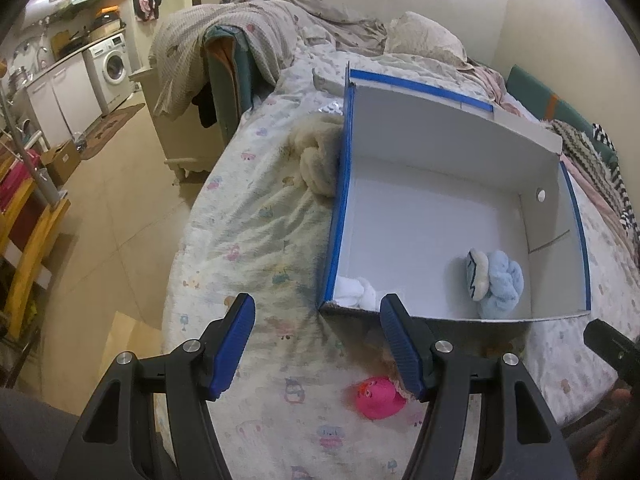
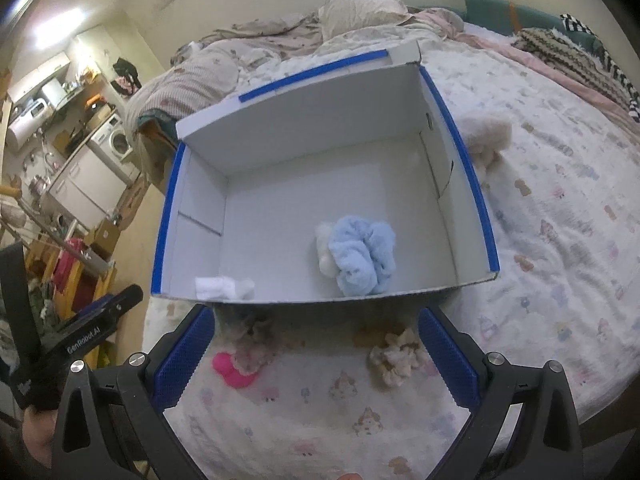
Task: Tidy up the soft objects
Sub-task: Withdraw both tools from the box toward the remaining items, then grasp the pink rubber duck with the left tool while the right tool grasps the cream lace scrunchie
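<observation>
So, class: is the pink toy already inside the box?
No: the pink toy lies on the bedsheet outside the box's near wall.

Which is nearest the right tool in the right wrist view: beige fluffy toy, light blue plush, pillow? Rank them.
From the right tool:
1. Beige fluffy toy, on the bedsheet just ahead.
2. Light blue plush, inside the box.
3. Pillow, beyond the box at the bed's far end.

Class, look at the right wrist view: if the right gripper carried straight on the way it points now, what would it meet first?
Most likely the near wall of the white box, or the bedsheet just before it. The right gripper has open, empty jaws aimed down at that edge. The beige fluffy item lies slightly right of centre; depth is unclear.
</observation>
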`<state>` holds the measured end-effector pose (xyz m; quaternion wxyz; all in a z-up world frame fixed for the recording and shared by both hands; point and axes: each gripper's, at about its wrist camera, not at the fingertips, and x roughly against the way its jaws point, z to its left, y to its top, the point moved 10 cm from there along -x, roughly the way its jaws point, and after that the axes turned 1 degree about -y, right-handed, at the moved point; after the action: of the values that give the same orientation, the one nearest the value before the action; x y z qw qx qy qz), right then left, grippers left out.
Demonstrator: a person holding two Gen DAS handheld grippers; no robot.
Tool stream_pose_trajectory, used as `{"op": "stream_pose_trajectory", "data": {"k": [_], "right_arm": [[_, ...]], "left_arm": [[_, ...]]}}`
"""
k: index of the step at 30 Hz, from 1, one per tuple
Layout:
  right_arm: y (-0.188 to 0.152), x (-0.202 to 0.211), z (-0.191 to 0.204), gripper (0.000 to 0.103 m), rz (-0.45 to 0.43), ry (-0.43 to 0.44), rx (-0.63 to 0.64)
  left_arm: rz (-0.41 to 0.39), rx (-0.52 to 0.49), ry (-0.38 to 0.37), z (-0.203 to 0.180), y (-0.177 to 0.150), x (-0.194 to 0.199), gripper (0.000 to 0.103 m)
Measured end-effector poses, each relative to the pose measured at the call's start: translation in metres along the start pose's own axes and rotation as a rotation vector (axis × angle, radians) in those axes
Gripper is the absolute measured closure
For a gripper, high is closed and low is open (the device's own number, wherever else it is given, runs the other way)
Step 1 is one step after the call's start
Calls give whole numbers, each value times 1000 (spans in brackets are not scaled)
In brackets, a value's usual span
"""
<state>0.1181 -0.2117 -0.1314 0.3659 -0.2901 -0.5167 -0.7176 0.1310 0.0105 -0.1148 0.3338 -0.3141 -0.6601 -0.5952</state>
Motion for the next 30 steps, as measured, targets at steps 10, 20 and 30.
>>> {"op": "stream_pose_trajectory", "data": {"k": [10,20,30], "right_arm": [[-18,-20,-11,0,96,11,-46],[-29,-39,-31,0,167,-17,-115],[-31,-49,-39,0,189,-17,-140]], "left_arm": [[86,-19,27,2,-16,-19,41],[192,41,-17,8,-30,-40,41],[399,25,-151,-27,-75,-68,58]]}}
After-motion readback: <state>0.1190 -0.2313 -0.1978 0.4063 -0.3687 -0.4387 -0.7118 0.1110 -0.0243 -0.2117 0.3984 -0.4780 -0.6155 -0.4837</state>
